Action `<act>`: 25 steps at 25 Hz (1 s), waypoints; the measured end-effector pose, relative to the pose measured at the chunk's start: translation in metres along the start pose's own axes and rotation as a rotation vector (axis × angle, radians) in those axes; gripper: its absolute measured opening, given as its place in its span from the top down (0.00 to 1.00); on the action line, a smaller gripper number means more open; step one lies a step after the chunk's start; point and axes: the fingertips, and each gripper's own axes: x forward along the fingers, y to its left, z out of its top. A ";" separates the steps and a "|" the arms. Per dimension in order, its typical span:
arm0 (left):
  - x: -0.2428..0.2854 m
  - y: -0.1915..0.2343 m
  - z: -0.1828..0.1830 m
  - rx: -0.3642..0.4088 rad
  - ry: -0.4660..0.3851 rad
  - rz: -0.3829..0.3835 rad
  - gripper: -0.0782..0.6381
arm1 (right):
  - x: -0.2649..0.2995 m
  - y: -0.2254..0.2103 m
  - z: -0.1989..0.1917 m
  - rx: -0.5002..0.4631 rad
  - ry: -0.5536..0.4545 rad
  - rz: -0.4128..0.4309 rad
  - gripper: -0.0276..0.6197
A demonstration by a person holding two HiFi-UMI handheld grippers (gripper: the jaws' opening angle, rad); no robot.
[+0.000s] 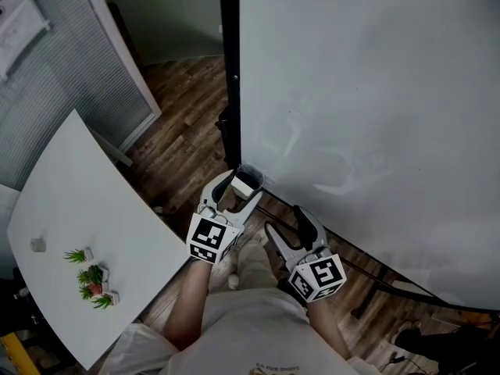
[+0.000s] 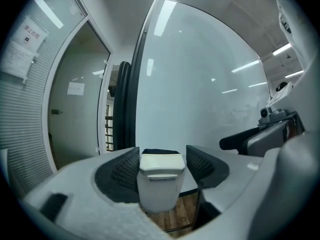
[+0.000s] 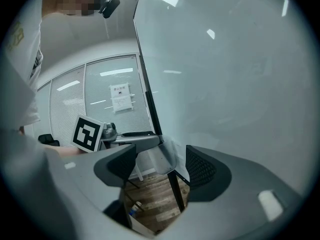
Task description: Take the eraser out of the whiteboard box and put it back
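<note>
Left gripper view: the left gripper has its jaws spread around the eraser, low in the middle of the frame. The left pad looks to be touching it. A thin gap seems to remain at the right pad, so I judge it is not yet pinched. The eraser, white with a dark felt strip along its far edge, stands in the box with its top poking out.

The likely trouble from here is a squeeze set too low. The pads would then catch the rim of the box and drag it up with the eraser. An uneven bite could also tip the eraser against the wall of the box.

The head view adds what this one lacks: the box hangs at the lower left corner of the whiteboard, above a wooden floor. The right gripper waits just right of it. The right gripper view shows that tool's jaws spread with nothing between them. It also shows the box is clear-walled, seen side-on at frame centre.
</note>
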 end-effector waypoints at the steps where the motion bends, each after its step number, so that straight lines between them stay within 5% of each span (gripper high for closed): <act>1: 0.000 0.001 0.000 0.002 -0.003 0.005 0.50 | 0.000 0.000 0.000 0.000 0.000 0.000 0.48; 25: 0.000 0.005 -0.002 0.018 -0.036 0.023 0.54 | -0.001 -0.013 -0.002 0.023 -0.012 -0.032 0.52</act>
